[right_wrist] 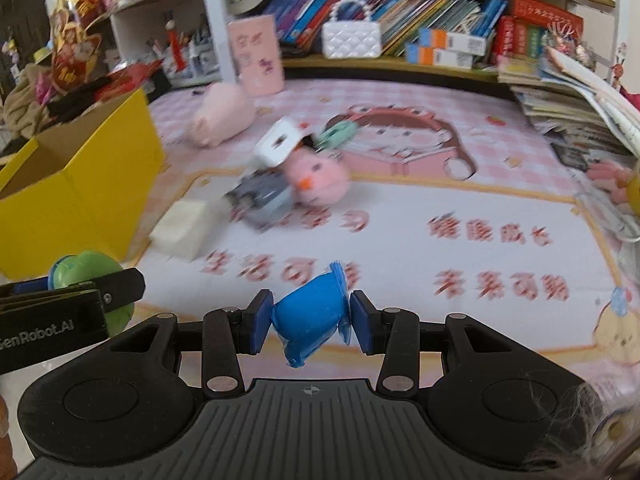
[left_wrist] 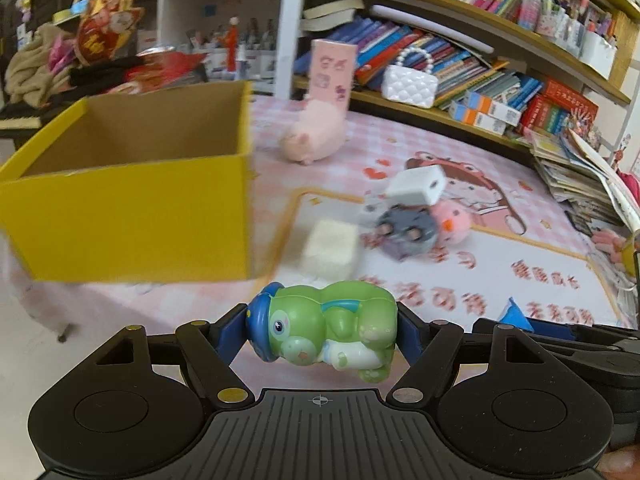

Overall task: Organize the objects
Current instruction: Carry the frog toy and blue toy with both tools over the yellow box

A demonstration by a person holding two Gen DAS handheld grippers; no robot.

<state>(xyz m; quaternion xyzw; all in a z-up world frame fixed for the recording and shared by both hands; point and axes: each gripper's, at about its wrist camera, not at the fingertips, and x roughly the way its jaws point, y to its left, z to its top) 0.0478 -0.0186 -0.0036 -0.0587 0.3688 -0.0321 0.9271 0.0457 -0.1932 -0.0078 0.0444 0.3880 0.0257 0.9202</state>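
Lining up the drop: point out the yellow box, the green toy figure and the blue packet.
yellow box (left_wrist: 132, 220), left wrist view, front wall.
green toy figure (left_wrist: 332, 330), left wrist view, body, between the pads.
blue packet (right_wrist: 314, 314), right wrist view, bulging middle.

a cluttered room in even light: wooden shelves (right_wrist: 400, 65) packed with rows of colourful books (left_wrist: 432, 50) run along the back, behind a surface spread with a pink checked cartoon mat (right_wrist: 460, 208). a white post (left_wrist: 289, 20) rises at the mat's far edge. to the left, a white cabinet (left_wrist: 208, 12) stands behind heaped cloth (left_wrist: 32, 68) and red paper decorations (left_wrist: 104, 28).
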